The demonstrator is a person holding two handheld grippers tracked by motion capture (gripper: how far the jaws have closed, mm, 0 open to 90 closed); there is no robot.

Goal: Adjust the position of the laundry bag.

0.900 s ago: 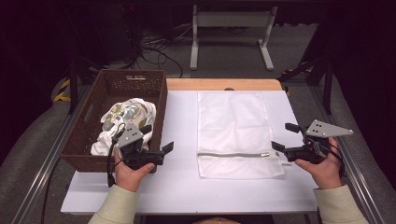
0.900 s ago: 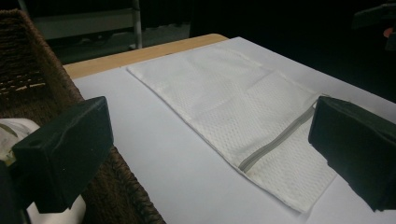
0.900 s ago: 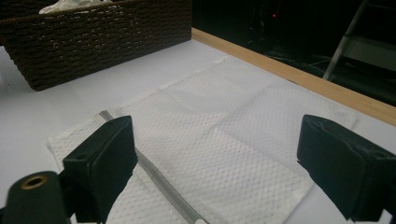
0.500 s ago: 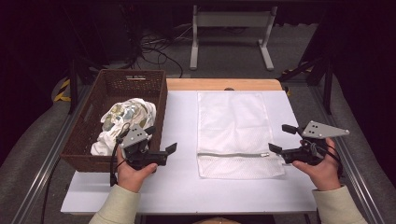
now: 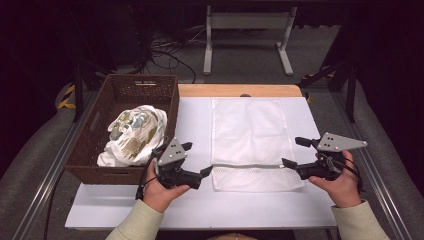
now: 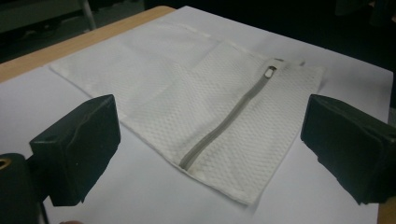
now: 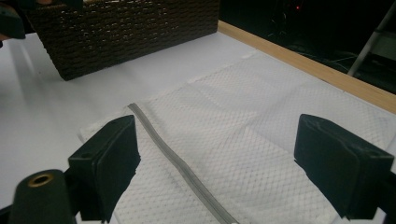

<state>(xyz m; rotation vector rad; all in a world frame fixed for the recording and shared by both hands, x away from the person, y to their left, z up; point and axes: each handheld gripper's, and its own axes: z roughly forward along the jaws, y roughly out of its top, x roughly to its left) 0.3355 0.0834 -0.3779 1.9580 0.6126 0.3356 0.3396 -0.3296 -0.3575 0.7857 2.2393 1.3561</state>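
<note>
High view: both grippers close on the mesh bag (image 5: 250, 142), ahead of any grasp.
Left gripper (image 5: 197, 160) and right gripper (image 5: 292, 152) flank the bag's zipper (image 5: 247, 165), jaws wide and empty; next, likely pinch the zipper ends. Left of the bag, clothes (image 5: 134, 134) fill the basket (image 5: 100, 112).

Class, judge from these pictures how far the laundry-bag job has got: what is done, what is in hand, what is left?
Done: nothing visible; the mesh bag lies flat, its zipper apparently closed, and the clothes sit in the basket.
In hand: the left gripper and right gripper, both open and empty, flank the bag's zipper end.
Left, probably: unzipping, loading the clothes, zipping up.
</note>
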